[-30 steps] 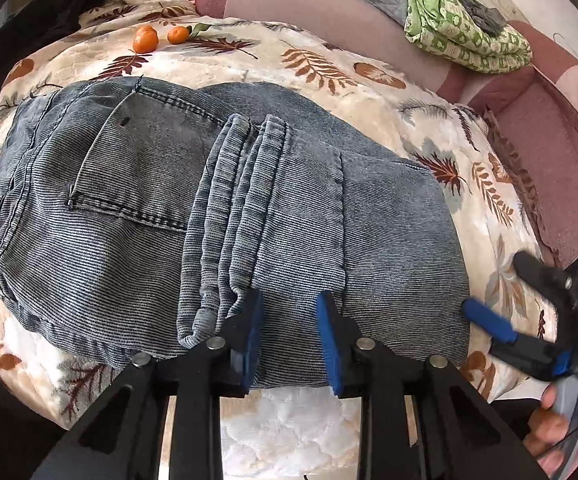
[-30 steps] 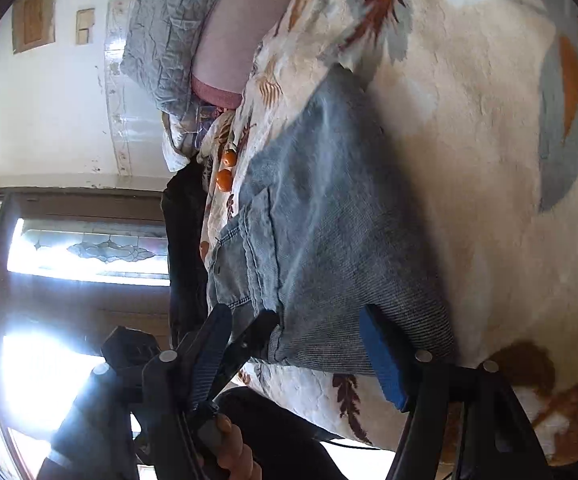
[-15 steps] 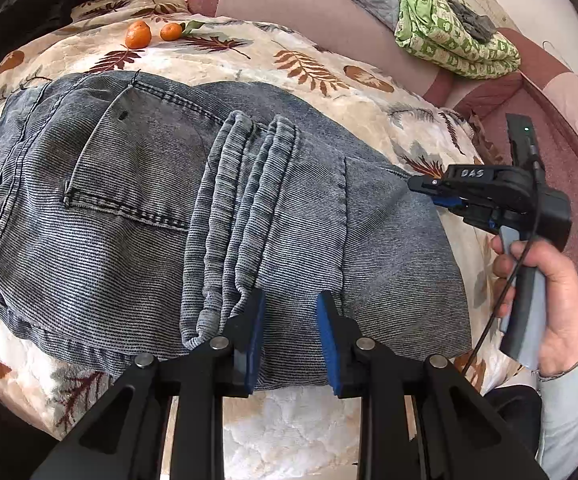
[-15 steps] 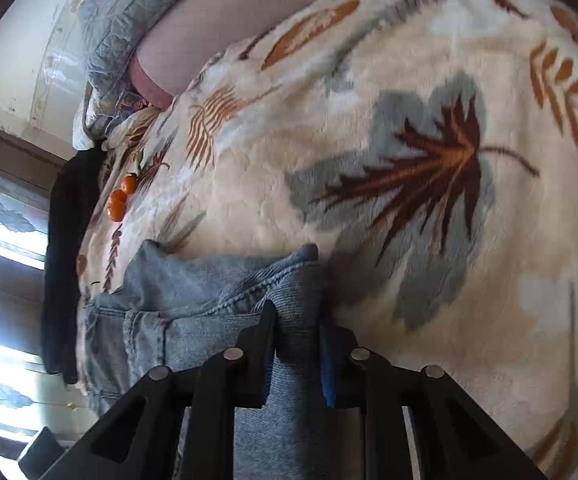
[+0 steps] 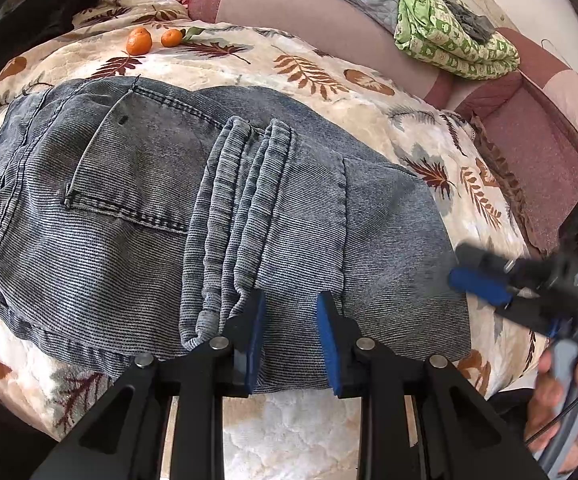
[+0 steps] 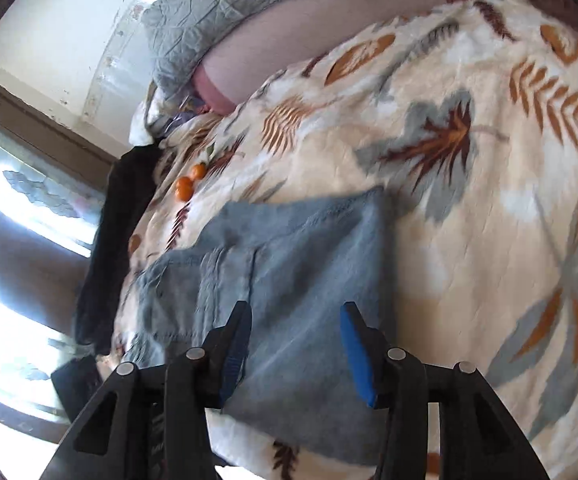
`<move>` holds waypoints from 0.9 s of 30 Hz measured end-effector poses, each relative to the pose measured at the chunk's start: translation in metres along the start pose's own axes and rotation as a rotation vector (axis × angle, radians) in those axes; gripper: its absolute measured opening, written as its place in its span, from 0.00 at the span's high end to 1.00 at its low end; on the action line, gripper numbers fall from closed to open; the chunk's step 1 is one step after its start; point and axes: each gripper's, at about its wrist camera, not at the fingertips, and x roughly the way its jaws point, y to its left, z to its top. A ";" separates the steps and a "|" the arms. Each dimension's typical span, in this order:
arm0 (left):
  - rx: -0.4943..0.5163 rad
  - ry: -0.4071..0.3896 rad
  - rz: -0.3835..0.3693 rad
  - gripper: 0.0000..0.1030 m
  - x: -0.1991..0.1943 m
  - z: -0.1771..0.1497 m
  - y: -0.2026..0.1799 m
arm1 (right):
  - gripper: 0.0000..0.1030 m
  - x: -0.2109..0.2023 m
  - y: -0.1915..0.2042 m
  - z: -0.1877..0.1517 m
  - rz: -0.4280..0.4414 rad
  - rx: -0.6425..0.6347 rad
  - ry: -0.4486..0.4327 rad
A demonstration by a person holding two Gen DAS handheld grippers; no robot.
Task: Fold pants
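While the pants (image 5: 217, 216) lie folded into a compact denim stack on the leaf-print blanket (image 5: 329, 80), the step in hand looks like tidying the last fold, or setting up one more. Judging from how things lie, the job is mostly done: leg cuffs are stacked across the middle of the pants, back pocket to their left

To do it well: keep the near edge of the pants pinned flat, take the right end through all layers and not just the top sheet, carry it over level so the edges line up with the cuffs, press the crease, then let go

Left gripper (image 5: 289, 336) sits at the near edge of the pants, just right of the cuffs, fingers parted narrowly with denim showing between them. Cannot tell whether the blue pads (image 5: 255, 332) pinch a ridge of cloth or only rest on it

Right gripper (image 6: 295, 344) is over the right end of the pants; its jaws have just been opening and now stand about half apart. Denim shows between and below them, but the pads look clear of it, so released, holding nothing. From the left wrist view it reaches in from the right with a blue pad at the pants' right edge, motion-blurred

Two tangerines (image 5: 139, 40) sit well beyond the pants' far edge, out of the way
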 end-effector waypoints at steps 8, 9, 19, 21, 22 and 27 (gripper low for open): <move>0.005 0.005 0.028 0.73 0.002 0.001 -0.004 | 0.41 -0.018 0.012 -0.019 0.042 -0.017 -0.051; 0.009 0.003 0.036 0.73 0.002 0.001 -0.006 | 0.35 -0.014 0.011 -0.024 0.034 -0.029 -0.039; 0.043 0.005 0.079 0.73 0.004 0.001 -0.013 | 0.27 -0.009 0.002 -0.036 0.028 -0.070 -0.088; 0.054 0.006 0.088 0.71 0.004 0.001 -0.015 | 0.26 0.001 -0.012 -0.037 0.031 -0.034 -0.047; 0.065 0.009 0.083 0.68 0.003 0.002 -0.017 | 0.26 -0.005 -0.010 -0.035 0.040 -0.037 -0.063; 0.052 -0.050 0.023 0.45 -0.031 0.002 -0.010 | 0.26 -0.026 -0.024 -0.036 0.081 0.028 -0.168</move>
